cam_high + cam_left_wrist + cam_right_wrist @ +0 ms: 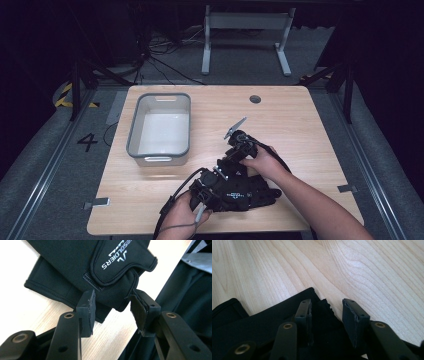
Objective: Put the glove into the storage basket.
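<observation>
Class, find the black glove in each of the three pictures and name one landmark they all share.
High view: the glove lies at the table's near edge, between both hands.
Left gripper view: top centre, white lettering on its cuff, just beyond the open jaws.
Right gripper view: lower left, a corner lying between the open jaws.
Shared landmark: the light wood table.

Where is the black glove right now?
In the high view the black glove lies on the wooden table near its front edge, between the left gripper and right gripper, right of the empty grey bin.
</observation>
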A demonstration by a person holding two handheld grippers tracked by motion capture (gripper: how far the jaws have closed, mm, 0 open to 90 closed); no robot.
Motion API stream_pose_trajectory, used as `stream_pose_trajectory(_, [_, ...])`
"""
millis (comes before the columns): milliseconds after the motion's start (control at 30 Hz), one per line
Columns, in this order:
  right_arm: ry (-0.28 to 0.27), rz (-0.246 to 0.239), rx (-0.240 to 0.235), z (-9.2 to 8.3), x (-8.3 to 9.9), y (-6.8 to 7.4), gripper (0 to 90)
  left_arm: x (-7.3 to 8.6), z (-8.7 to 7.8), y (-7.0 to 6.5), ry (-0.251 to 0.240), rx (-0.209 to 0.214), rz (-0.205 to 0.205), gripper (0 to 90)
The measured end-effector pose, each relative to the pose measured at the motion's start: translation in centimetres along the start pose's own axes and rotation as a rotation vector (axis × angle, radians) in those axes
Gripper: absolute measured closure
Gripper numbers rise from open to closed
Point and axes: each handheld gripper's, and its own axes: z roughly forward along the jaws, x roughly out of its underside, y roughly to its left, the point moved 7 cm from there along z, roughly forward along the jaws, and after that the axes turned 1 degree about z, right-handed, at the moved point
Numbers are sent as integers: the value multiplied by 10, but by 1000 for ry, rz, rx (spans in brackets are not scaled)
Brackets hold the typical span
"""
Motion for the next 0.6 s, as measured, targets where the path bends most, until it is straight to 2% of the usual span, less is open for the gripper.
stream_pose_trajectory(167, [26,-36,5,0,1,4,734,-1,7,2,6,-4,-5,556])
stream_pose_trajectory(333, [23,-26,0,0,1,5,830,-2,12,3,26,-9,-3,566])
stream_pose_trajectory(433, [17,-27,11,1,1,5,853,-2,16,3,33,-11,-3,573])
stream_pose_trajectory(600, [5,-10,18,0,2,6,861,-3,20,4,39,-38,0,604])
